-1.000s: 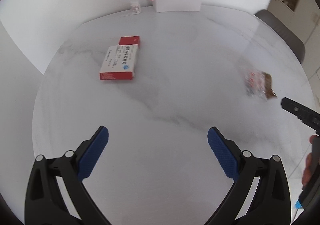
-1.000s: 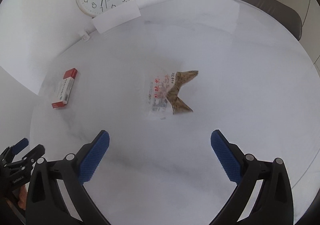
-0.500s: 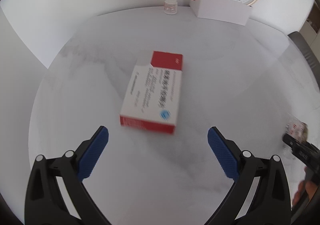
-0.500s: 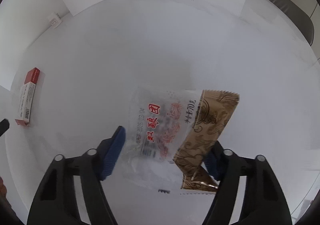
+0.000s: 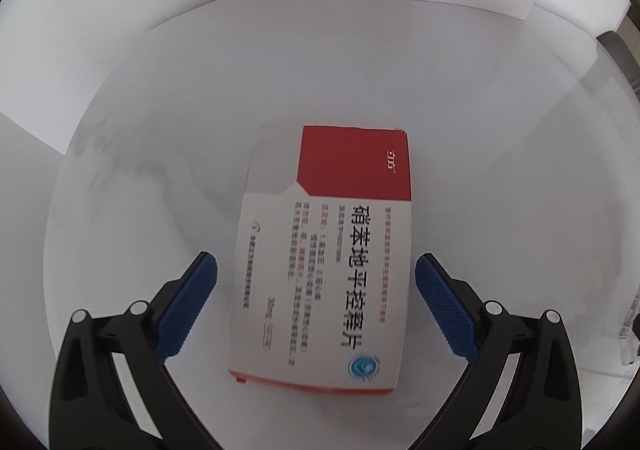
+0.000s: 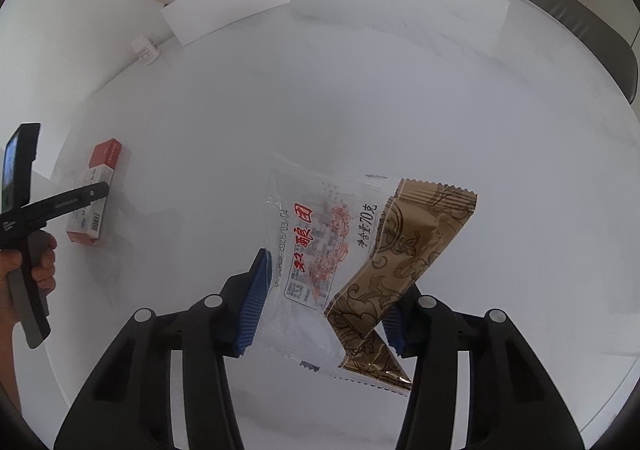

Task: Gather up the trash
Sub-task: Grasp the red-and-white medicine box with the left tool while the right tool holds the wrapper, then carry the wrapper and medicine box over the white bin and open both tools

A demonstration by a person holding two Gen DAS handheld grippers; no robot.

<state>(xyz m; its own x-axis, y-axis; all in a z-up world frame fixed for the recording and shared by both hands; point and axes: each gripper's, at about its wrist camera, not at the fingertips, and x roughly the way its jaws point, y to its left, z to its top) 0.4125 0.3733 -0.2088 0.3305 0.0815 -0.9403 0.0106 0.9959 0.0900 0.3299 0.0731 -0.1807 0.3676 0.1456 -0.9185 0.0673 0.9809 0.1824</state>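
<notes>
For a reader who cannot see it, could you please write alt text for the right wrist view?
The right gripper is closing around a clear snack wrapper and a brown wrapper on a white table. At far left, a hand holds the left gripper over a red-and-white box.

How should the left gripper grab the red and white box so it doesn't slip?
Grip the box across its two long sides, near the white end, coming from above. It lies flat on the table, and the left gripper already has an open finger on each side, so closing there should pinch its narrow width squarely.
</notes>
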